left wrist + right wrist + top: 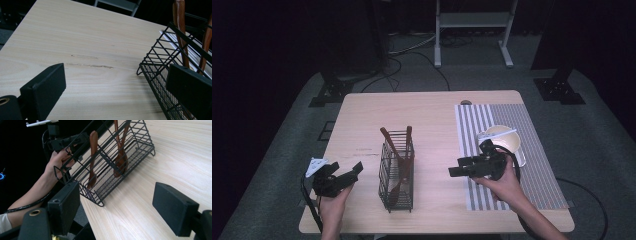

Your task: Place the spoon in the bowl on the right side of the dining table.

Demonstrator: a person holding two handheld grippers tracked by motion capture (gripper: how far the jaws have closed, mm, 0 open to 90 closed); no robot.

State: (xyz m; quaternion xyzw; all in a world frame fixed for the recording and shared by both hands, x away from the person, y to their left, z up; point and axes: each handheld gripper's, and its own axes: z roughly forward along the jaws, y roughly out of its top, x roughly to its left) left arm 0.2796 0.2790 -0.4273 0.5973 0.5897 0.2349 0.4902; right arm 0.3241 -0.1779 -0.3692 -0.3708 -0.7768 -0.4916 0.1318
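A black wire basket stands at the table's front middle with wooden utensils upright in it. My left gripper hovers open just left of the basket, nothing between its jaws. In the left gripper view the basket and brown handles lie past the right jaw, the left gripper over bare wood. My right gripper is open to the basket's right, pointing at it. The right gripper view has the right gripper empty, facing the basket and wooden spoons.
A striped placemat covers the table's right side, with a cream bowl and a white spoon in it behind my right hand. The other hand and its gripper show beyond the basket. A white frame stands on the floor behind.
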